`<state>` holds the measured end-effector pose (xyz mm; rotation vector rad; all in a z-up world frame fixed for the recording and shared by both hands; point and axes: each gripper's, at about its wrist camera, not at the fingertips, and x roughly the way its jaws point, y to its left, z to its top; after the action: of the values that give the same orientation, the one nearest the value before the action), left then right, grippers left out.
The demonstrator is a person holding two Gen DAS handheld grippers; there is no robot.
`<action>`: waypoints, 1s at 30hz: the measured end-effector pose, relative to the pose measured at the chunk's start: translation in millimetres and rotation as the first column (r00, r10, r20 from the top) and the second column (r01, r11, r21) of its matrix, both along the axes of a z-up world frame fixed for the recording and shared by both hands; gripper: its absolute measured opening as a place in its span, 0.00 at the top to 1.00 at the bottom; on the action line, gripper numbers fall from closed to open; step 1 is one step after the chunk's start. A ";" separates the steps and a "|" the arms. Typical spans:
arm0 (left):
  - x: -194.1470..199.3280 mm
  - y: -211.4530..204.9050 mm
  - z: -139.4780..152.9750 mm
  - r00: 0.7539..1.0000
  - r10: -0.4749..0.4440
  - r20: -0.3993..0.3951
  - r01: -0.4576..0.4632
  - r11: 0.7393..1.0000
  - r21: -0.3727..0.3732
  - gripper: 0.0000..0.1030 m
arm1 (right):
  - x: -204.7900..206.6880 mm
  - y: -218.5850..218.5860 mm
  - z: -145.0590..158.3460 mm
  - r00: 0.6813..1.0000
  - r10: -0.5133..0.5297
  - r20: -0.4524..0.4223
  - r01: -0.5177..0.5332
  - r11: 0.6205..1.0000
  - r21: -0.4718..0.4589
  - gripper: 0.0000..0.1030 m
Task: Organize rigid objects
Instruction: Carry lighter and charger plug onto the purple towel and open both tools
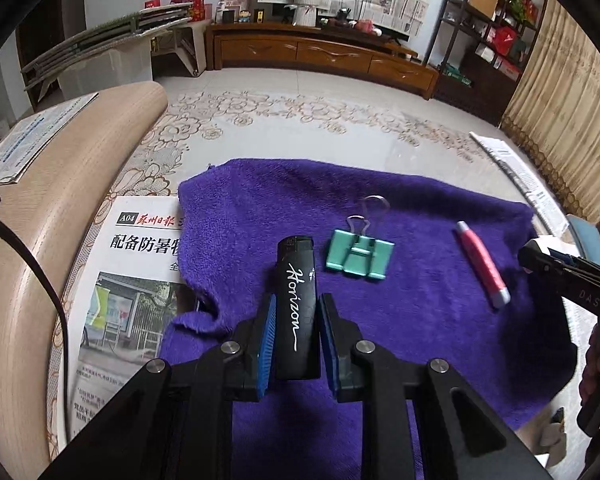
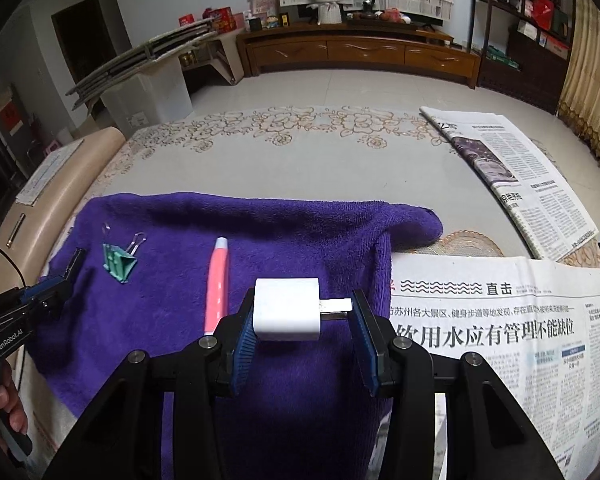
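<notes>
Above purple towel (image 1: 260, 200), left tool (image 1: 298, 312) clamps black lighter (image 1: 296, 304); right tool (image 2: 304, 316) grips white charger (image 2: 286, 314).

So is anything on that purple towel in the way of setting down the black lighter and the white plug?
Nothing visible. The left gripper holds the lighter over bare purple towel; the green clip and pink pen lie farther off. The right gripper holds the plug beside the pen, towel beneath clear.

Purple towel (image 1: 400, 200), pink pen (image 1: 482, 264)
</notes>
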<state>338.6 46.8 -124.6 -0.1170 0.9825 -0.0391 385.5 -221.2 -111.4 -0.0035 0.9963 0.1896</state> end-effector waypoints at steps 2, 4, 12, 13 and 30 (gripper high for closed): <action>2.6 -0.2 -3.7 1.000 -0.005 -0.010 0.005 1.000 0.012 0.80 | 6.8 0.6 -6.1 1.000 0.002 -0.013 -0.002 1.000 -0.008 0.58; 3.8 -0.6 -7.2 1.000 -0.010 -0.017 0.011 1.000 0.027 0.80 | 11.8 2.6 -9.7 1.000 0.014 -0.013 -0.014 1.000 -0.018 0.58; 8.2 -5.3 -12.2 0.999 -0.033 -0.040 0.035 0.997 0.064 0.80 | 15.6 14.6 -19.6 0.998 0.055 -0.033 -0.057 0.996 -0.068 0.58; 8.0 -6.1 -12.9 0.998 -0.038 -0.044 0.041 0.997 0.072 0.80 | 15.9 15.0 -20.6 0.998 0.059 -0.036 -0.061 0.996 -0.069 0.58; -2.5 -10.9 -10.0 0.993 -0.058 -0.098 0.066 0.995 0.077 0.39 | 7.3 26.7 -23.5 0.977 0.198 -0.082 -0.207 0.972 -0.112 0.41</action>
<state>336.1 35.9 -134.6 -0.0151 1.0819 -0.0516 392.8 -194.5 -134.8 -0.2101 1.0759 0.3187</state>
